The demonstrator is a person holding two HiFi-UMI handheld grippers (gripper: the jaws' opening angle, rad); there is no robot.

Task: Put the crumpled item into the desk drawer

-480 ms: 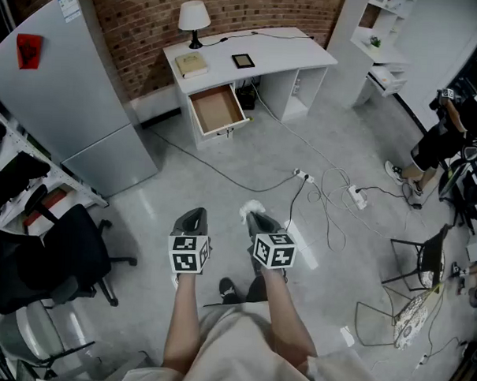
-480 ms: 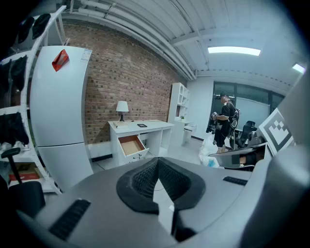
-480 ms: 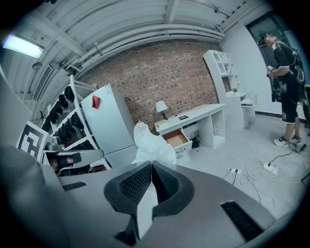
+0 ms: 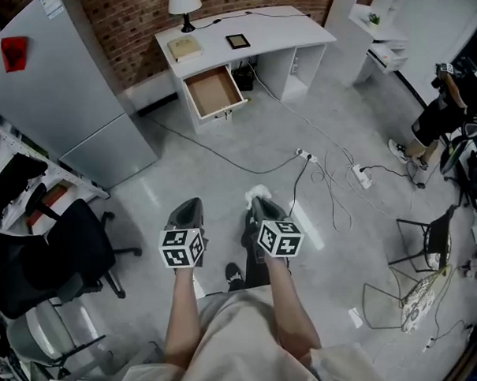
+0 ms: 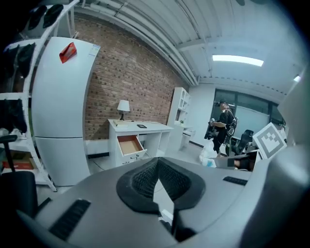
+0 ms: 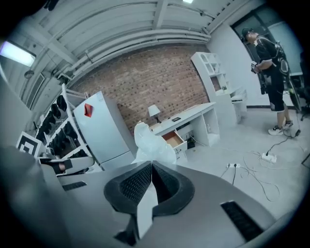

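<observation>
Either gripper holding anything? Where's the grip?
Right gripper pinches the crumpled white item by its lower end; the rest sticks out past the tips. Left gripper holds nothing.

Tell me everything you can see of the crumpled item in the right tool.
The crumpled item is a white, slightly translucent wad, like thin plastic or tissue, bunched in irregular folds. Its lower end is pinched between the shut jaws of the right tool; the rest stands out past the tips. Nothing else touches it.
</observation>
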